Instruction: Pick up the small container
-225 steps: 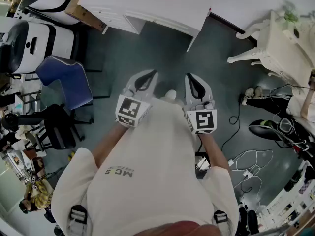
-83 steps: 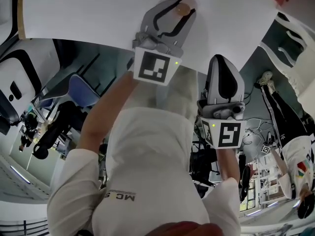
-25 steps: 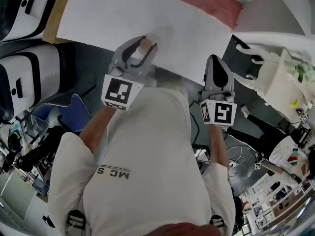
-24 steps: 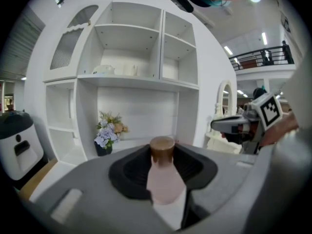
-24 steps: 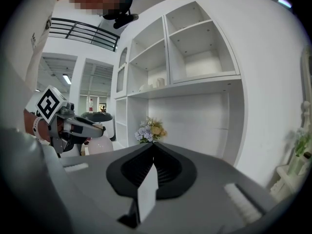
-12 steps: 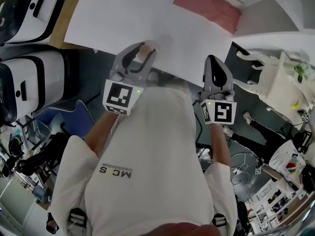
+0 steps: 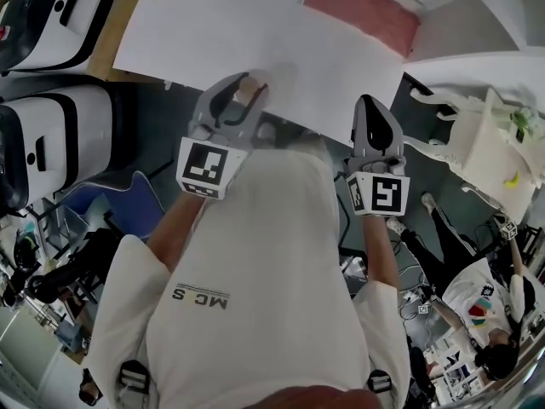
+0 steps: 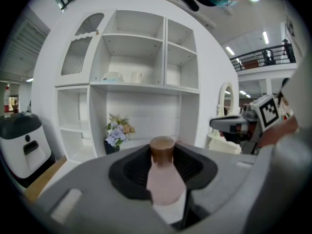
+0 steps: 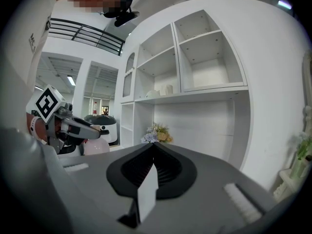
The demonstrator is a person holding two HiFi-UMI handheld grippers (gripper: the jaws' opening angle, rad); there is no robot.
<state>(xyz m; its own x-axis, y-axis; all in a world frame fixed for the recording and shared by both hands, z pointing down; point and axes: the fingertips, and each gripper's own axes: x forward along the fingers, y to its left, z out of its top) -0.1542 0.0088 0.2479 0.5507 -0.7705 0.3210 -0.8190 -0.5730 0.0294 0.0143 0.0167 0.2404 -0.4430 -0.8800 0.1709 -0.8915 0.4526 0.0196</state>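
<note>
— How many grippers are there, and what does each one hold?
— Two. The grey left gripper [image 7: 238, 89] has its jaws partway apart and pressed on the one small pale pink container with a brown cap [image 8: 163, 178]. The cap stands up between the black pads. The grey right gripper [image 7: 373, 114] has its jaws brought together with nothing between them.
— Where is that container?
— In the left gripper's grip. In the head view it shows over the near edge of the one white rectangular table [image 7: 255, 37]. I cannot tell whether its base touches the tabletop.
— Is anything else on the table?
— One flat pink mat [image 7: 362, 11] lies at the far right, well apart from the container.
— And around it?
— Two rounded white machines with black panels [image 7: 47, 135] stand left of the table, with one blue chair [image 7: 106, 207] near them. The left gripper view shows one tall white shelf unit [image 8: 146, 89]. It has two small white pieces [image 8: 113, 76] on a shelf and one bunch of pale flowers [image 8: 117, 132] in the wide bay beneath.
— How many marker cubes?
— Two black-and-white marker cubes [image 7: 207, 167], one on each gripper.
</note>
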